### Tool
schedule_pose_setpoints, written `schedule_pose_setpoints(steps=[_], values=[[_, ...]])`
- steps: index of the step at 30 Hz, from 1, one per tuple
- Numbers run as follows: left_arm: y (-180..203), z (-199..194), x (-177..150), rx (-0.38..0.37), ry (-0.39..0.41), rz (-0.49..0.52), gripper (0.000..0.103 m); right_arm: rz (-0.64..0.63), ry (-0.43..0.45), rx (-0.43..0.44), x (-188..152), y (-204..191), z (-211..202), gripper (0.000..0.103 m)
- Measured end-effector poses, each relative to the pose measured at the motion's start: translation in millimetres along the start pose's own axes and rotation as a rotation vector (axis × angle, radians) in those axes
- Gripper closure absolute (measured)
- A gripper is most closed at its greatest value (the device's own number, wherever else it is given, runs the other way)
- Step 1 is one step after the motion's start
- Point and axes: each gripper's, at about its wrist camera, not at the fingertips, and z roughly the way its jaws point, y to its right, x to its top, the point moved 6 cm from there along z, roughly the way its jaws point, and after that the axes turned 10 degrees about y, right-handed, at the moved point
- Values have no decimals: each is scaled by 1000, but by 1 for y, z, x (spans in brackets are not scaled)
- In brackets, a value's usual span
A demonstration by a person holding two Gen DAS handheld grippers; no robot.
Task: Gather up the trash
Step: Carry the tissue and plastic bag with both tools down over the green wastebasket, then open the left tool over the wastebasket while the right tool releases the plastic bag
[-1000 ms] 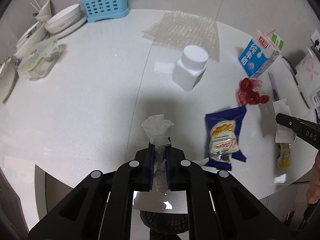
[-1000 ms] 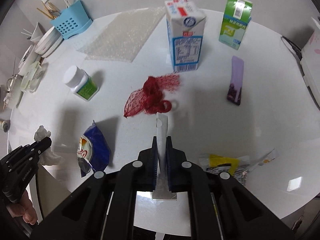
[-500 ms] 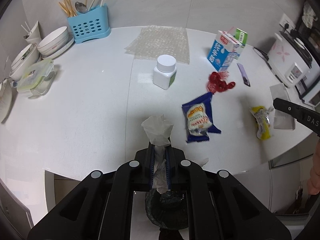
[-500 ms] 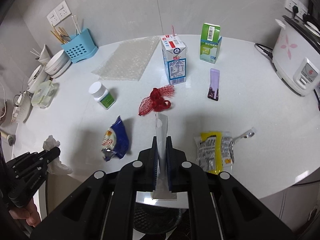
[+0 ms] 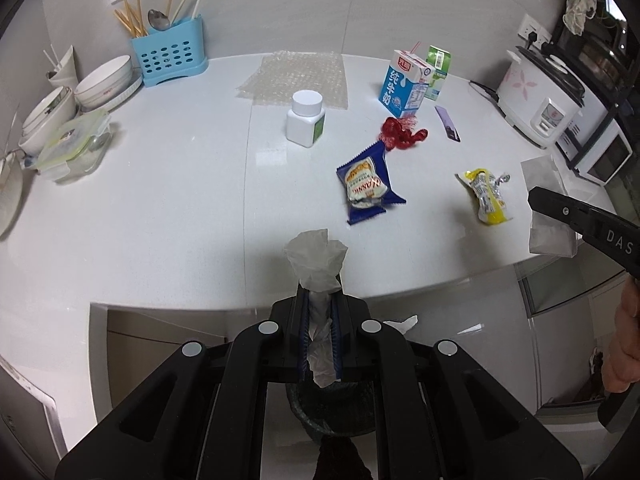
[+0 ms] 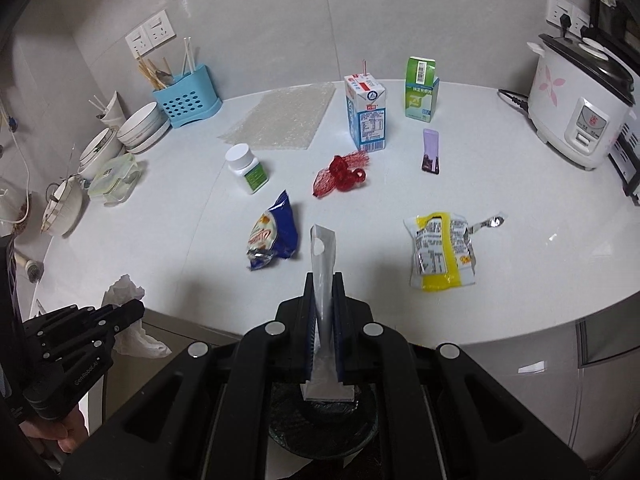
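Both hand-held grippers are pulling back past the surface's [image 5: 168, 216] front edge, left hand-held gripper [image 5: 319, 300] clamping crumpled tissue [image 5: 316, 260], right hand-held gripper [image 6: 323, 292] clamping a silver wrapper [image 6: 322, 256]

Place: home kitchen | shown by: rice cooker [image 6: 582, 110], stacked bowls [image 5: 106, 84], utensil caddy [image 5: 170, 56], white countertop [image 5: 160, 200]

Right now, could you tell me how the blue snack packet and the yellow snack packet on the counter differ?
The blue snack packet bulges, puffed up, while the yellow snack packet lies flatter and crumpled. The blue one is closed at both ends; the yellow one is torn open, a silver strip trailing from it. Both lie loose on the white counter, untouched by either gripper.
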Motion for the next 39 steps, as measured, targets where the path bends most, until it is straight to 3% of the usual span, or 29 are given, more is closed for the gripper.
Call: schedule_pose_setpoints(steps=[12, 24, 39], values=[[4, 4, -62, -27, -39, -18, 95, -30, -14, 69, -63, -6, -18, 96], [26, 41, -120, -96, -88, 1, 95, -89, -101, 114, -143, -23, 11, 96], [48, 107, -177, -105, -170, 37, 95, -51, -171, 88, -181, 8, 47, 96]])
